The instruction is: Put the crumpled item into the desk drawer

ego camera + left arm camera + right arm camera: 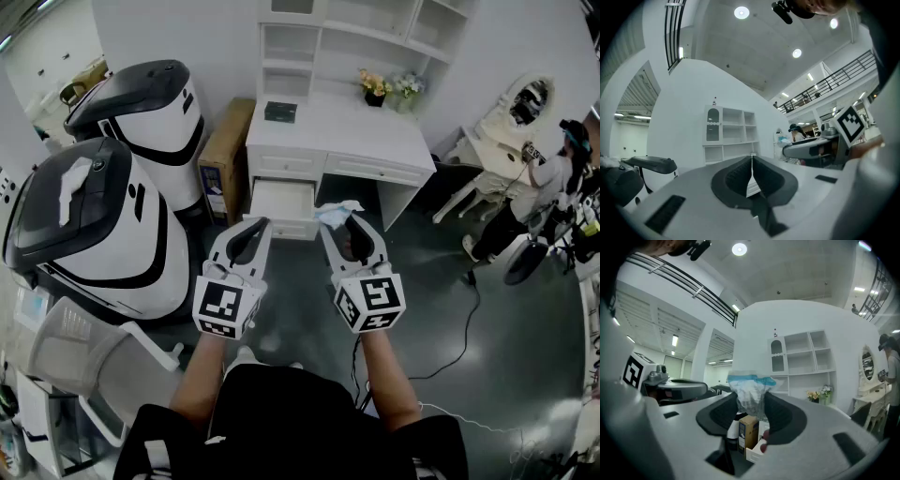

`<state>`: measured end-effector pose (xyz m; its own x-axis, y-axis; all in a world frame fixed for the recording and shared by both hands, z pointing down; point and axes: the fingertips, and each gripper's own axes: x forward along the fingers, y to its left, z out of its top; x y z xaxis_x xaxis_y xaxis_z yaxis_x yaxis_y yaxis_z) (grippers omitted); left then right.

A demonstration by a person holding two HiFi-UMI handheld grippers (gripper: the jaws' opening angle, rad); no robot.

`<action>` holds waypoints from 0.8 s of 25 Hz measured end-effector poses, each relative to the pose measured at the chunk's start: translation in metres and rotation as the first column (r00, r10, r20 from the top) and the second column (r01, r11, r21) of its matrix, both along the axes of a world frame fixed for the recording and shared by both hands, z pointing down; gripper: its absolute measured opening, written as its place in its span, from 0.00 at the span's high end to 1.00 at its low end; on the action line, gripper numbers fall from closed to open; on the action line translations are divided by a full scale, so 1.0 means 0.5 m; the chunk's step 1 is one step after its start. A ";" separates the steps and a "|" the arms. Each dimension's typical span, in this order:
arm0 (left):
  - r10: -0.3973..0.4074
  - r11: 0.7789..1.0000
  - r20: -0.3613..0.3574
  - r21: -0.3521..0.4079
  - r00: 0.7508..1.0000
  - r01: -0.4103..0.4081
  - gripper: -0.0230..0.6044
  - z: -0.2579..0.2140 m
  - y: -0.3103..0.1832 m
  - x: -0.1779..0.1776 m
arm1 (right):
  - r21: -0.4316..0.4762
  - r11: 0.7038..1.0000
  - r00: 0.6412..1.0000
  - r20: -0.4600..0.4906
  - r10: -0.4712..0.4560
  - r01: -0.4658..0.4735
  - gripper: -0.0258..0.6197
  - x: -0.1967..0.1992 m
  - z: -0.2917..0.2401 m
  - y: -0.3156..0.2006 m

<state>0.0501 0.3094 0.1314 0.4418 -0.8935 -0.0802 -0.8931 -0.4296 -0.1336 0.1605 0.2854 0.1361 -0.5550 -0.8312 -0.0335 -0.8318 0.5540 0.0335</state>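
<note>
A crumpled white and blue wrapper (pixel 337 214) (pixel 751 394) is pinched between the jaws of my right gripper (pixel 343 221) (pixel 751 399), held level in front of the white desk (pixel 337 131). The desk's left drawer (pixel 281 202) stands pulled out, just left of and beyond the wrapper. My left gripper (pixel 251 228) (pixel 751 161) is beside the right one, its jaws pressed together with nothing between them. Both grippers point toward the desk.
Two large white and black robot bodies (pixel 94 225) (pixel 150 112) stand at the left. A brown cardboard box (pixel 225 155) leans beside the desk. A black cable (pixel 459 337) lies on the dark floor at the right. A person (pixel 544 187) sits by a dressing table at far right.
</note>
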 end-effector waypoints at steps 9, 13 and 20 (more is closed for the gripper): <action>-0.007 1.000 -0.001 0.002 1.000 0.007 0.95 -0.008 0.023 0.016 | -0.018 1.000 0.999 0.048 -0.017 0.018 0.68 0.019 0.002 0.020; -0.012 1.000 0.000 0.005 1.000 0.012 0.95 -0.002 0.037 0.032 | -0.024 0.999 0.999 0.048 -0.022 0.023 0.68 0.037 0.015 0.033; -0.022 1.000 0.000 -0.009 1.000 0.022 0.95 0.015 0.053 0.053 | -0.037 0.999 0.998 0.054 -0.035 0.037 0.68 0.055 0.033 0.045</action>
<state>0.0765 0.3360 0.1389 0.4220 -0.9038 -0.0716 -0.9023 -0.4110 -0.1299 0.1880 0.3082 0.1525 -0.5830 -0.8118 -0.0327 -0.8112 0.5839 -0.0324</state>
